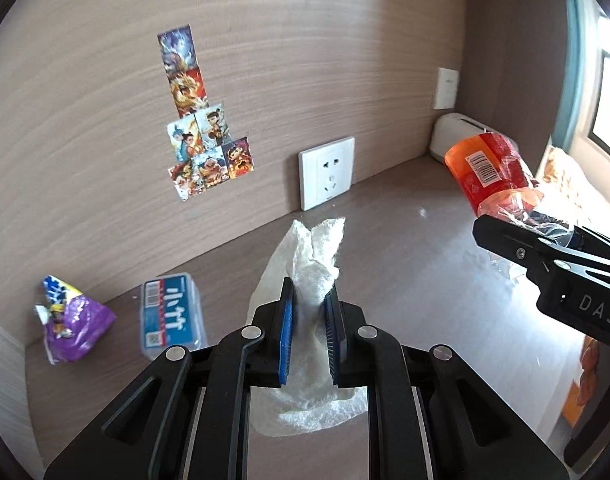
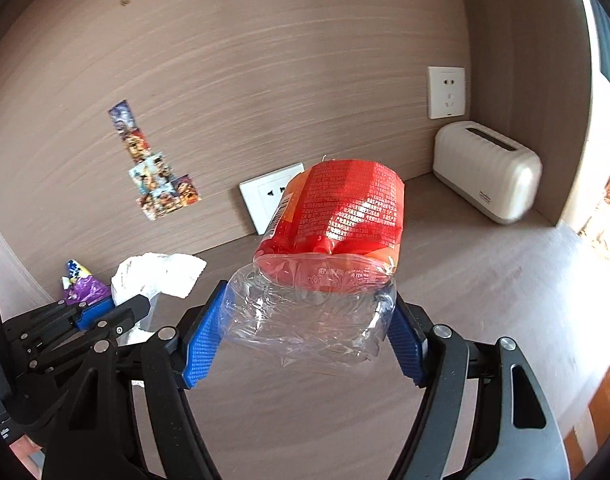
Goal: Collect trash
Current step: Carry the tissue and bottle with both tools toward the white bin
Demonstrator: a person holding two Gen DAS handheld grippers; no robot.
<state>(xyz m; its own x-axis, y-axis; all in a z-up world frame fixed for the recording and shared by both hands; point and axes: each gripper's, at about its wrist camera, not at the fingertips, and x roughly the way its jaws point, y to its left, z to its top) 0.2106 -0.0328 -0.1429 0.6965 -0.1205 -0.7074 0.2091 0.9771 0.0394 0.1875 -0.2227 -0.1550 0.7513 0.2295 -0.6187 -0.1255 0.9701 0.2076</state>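
My left gripper (image 1: 309, 300) is shut on a crumpled white tissue (image 1: 313, 256), lifted above the brown desk (image 1: 405, 248); part of the tissue hangs below the jaws. My right gripper (image 2: 309, 320) is shut on a crushed clear plastic bottle (image 2: 313, 316) with a red-orange label (image 2: 345, 208), held in the air. In the left wrist view the bottle (image 1: 485, 168) and the right gripper (image 1: 545, 248) appear at the right. In the right wrist view the left gripper (image 2: 117, 312) and its tissue (image 2: 157, 272) show at the lower left. A purple snack wrapper (image 1: 73, 320) lies at the desk's left.
A blue-labelled clear box (image 1: 171, 316) lies next to the purple wrapper. A loose white socket plate (image 1: 327, 172) leans against the back wall. A cream ribbed tissue box (image 2: 489, 168) stands in the back right corner under a wall socket (image 2: 445, 92). Cartoon stickers (image 1: 201, 132) cover the wall.
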